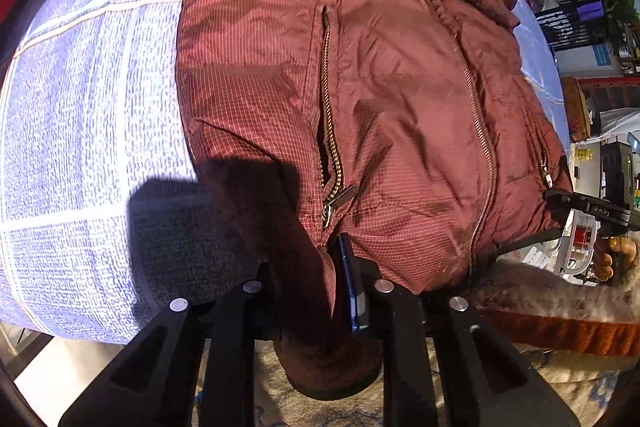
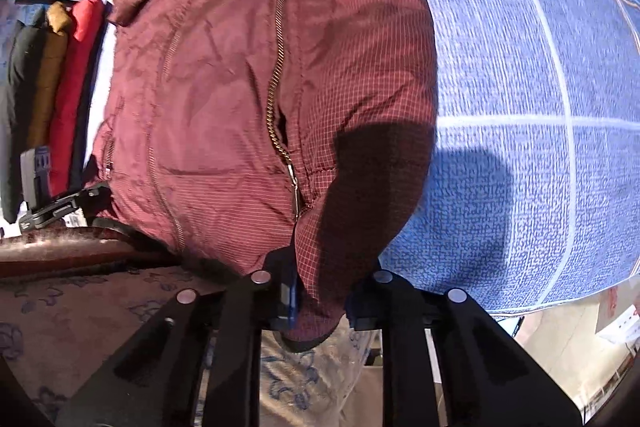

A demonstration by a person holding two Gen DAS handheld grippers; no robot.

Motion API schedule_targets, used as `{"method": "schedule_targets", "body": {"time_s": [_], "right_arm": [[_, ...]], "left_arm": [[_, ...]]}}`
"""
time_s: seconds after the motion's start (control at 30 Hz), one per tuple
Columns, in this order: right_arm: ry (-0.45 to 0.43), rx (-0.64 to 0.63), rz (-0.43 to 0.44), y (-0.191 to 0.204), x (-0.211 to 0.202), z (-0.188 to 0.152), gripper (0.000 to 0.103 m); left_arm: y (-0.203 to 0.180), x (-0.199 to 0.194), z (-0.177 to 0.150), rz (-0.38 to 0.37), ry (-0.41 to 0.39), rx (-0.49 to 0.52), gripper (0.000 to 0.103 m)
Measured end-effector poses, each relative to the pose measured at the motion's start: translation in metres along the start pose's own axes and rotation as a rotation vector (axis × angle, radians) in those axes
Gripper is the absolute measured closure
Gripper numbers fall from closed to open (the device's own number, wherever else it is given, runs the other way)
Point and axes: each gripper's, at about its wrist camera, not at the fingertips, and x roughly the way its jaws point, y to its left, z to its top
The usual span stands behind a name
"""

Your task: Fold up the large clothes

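Note:
A dark red quilted jacket [image 1: 360, 75] with brass pocket zips lies on a blue checked cloth [image 1: 80, 87]. My left gripper [image 1: 316, 291] is shut on the jacket's bottom hem at its left corner, fabric bunched between the fingers. The right gripper [image 1: 592, 211] shows at the far right edge of the left wrist view, at the other hem corner. In the right wrist view the jacket [image 2: 240, 67] fills the middle, and my right gripper [image 2: 320, 291] is shut on the hem corner. The left gripper [image 2: 52, 203] shows at the left edge there.
The blue checked cloth [image 2: 520, 107] covers the surface to the right of the jacket. Folded black, tan and red garments [image 2: 60, 75] are stacked at the far left. A patterned beige fabric [image 2: 80, 307] lies below the hem. Room clutter [image 1: 592, 27] stands beyond the table.

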Motion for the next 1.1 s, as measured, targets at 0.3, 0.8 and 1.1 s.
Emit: {"method": "schedule_targets", "body": {"time_s": [0.3,0.8,1.1], "right_arm": [[-0.179,0.034,0.192,0.012,-0.065,0.049,0.088],[-0.434,0.006,0.182,0.049,-0.146,0.213,0.088],[-0.503,0.115,0.177,0.044,-0.162,0.318,0.088]], "left_arm": [[-0.009,-0.059,0.067,-0.052,-0.203,0.008,0.089],[-0.018,-0.129,0.213,0.052,-0.425,0.073,0.090],[-0.004,-0.144,0.303,0.133,-0.457,0.031,0.090]]}}
